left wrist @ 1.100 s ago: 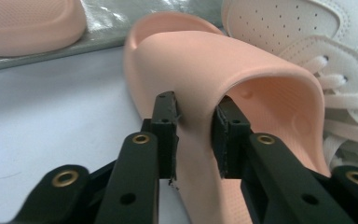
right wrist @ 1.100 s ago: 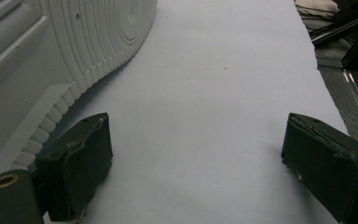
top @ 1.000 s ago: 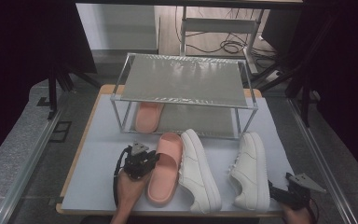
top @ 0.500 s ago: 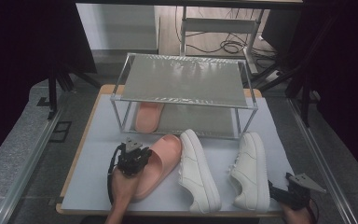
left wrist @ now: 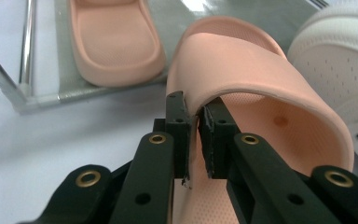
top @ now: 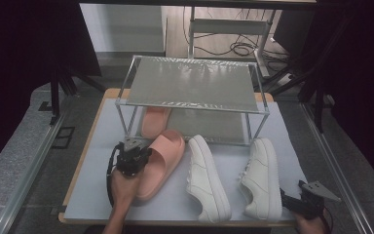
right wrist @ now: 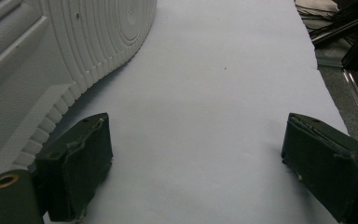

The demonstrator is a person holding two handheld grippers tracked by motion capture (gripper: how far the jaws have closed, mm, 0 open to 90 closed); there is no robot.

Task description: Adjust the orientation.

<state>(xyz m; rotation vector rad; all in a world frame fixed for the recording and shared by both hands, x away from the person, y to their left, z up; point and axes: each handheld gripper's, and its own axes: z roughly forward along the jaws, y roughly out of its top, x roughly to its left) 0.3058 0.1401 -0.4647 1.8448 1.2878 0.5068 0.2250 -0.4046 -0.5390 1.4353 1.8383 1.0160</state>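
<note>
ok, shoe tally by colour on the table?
Pink slides: 2, one pinched at its strap by the left claw, the other on the lower shelf of the rack.
White sneakers: 2, one mid-table, one lying on its side near the right claw.
Total: 4 shoes.

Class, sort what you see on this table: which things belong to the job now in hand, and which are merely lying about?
In the job:
- left gripper, shut on the strap edge of the pink slide
- pink slide
- second pink slide on the rack's lower shelf
- shoe rack

Lying about:
- two white sneakers
- right gripper, open, beside a sneaker
</note>
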